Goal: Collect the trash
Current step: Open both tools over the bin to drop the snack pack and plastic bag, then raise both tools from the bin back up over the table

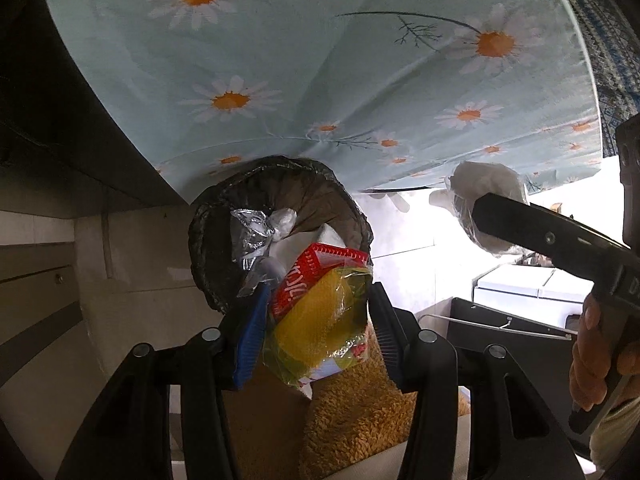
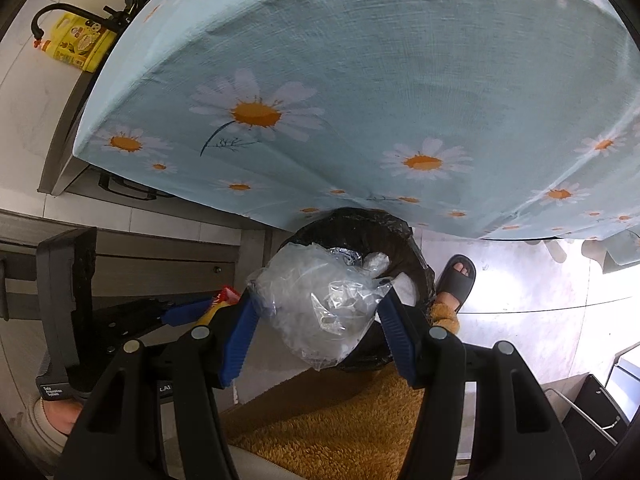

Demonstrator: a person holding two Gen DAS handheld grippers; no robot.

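A bin with a black liner [image 1: 224,216] stands on the floor under the daisy tablecloth; it holds foil and white scraps. It also shows in the right wrist view [image 2: 384,232]. My left gripper [image 1: 316,316] is shut on a yellow-and-red snack wrapper [image 1: 316,320], held just above the bin's near rim. My right gripper [image 2: 316,316] is shut on a crumpled clear plastic bag [image 2: 316,300], held above the bin's front. The right gripper and its bag [image 1: 488,188] show at the right of the left wrist view.
A table with a light blue daisy cloth [image 2: 360,100] overhangs the bin. An orange shaggy mat [image 2: 332,428] lies in front. A sandalled foot [image 2: 456,280] stands right of the bin. A yellow bottle [image 2: 76,44] and grey cabinets [image 2: 120,264] are at left.
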